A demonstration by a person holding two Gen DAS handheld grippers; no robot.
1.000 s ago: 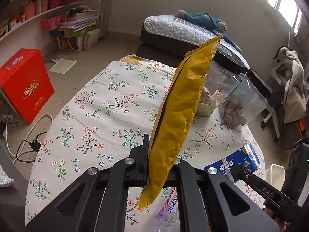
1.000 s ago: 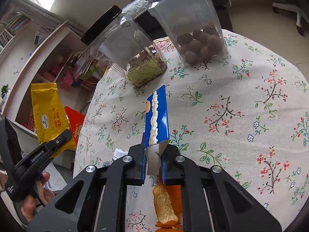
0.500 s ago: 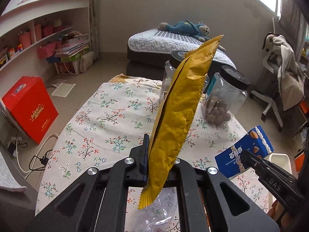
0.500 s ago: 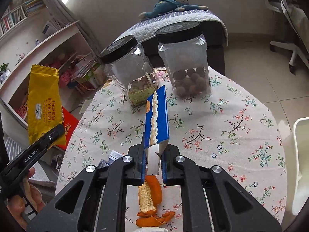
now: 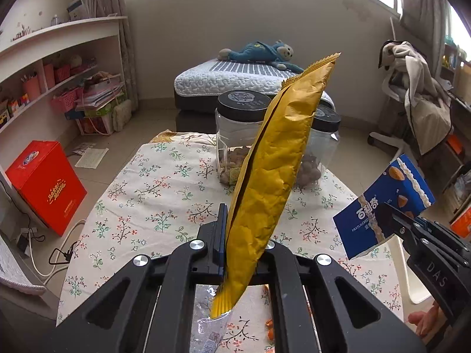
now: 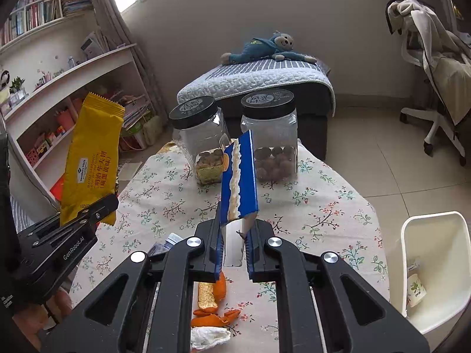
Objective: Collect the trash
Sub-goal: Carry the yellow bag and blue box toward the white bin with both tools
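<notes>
Left wrist view: left gripper (image 5: 240, 253) clamped on yellow wrapper (image 5: 276, 173), held upright above the table (image 5: 153, 194).

Right wrist view: right gripper (image 6: 234, 250) clamped on blue box (image 6: 240, 176); white bin (image 6: 435, 264) at 4 o'clock. Orange peel (image 6: 213, 303) and tissue (image 6: 209, 336) remain. Keep both grips firm and release only over the bin.

Floral-cloth table (image 6: 323, 206), two black-lidded jars (image 6: 269, 135) (side by side), orange peel (image 6: 212, 309), crumpled tissue (image 6: 209, 336)
</notes>
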